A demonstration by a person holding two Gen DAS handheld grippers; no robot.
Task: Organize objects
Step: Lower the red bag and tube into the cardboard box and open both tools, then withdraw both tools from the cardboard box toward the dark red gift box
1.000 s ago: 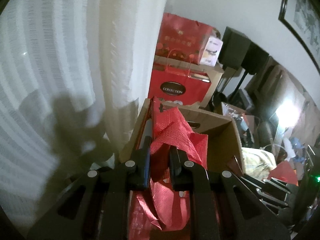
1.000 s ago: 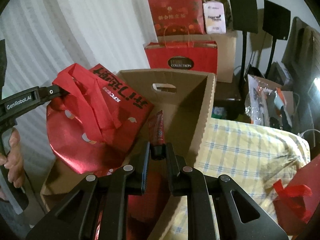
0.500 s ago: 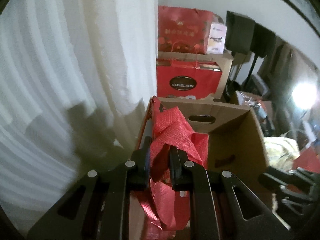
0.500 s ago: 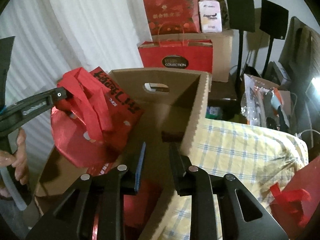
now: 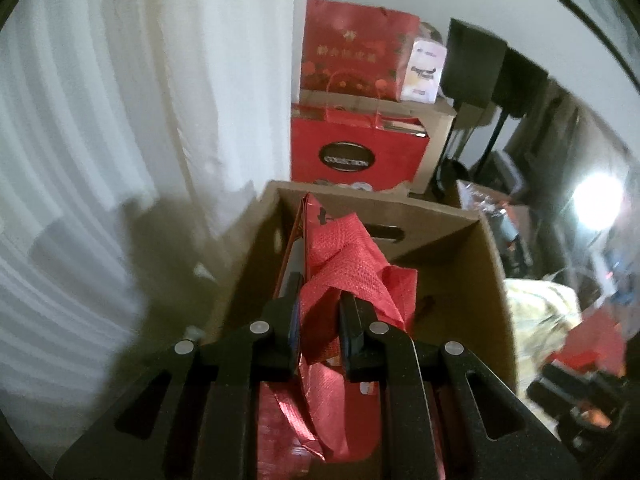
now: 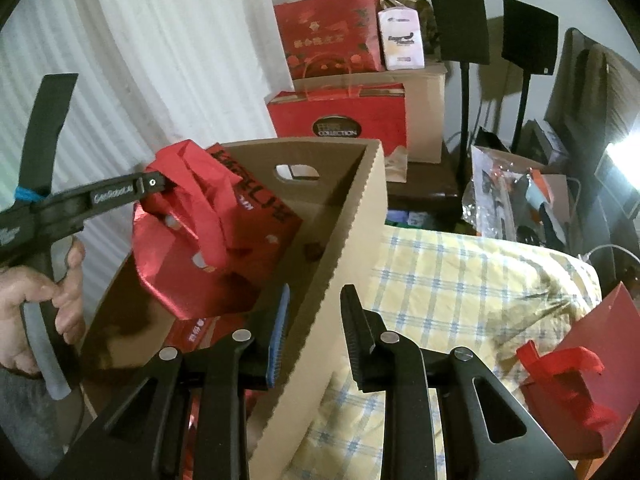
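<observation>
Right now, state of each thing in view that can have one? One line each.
left gripper: shut on the red bag's handle.
right gripper: open, empty, straddling the box wall.
red bag: hanging from its handle, partly inside the box.
cardboard box: open-topped, red items inside.
red gift bag: lying on the checked cloth.

My L gripper [image 5: 316,316] clamped tight, angled down, my hand [image 6: 36,308] on its grip. R gripper [image 6: 314,320] jaws apart, nothing pinched.
</observation>
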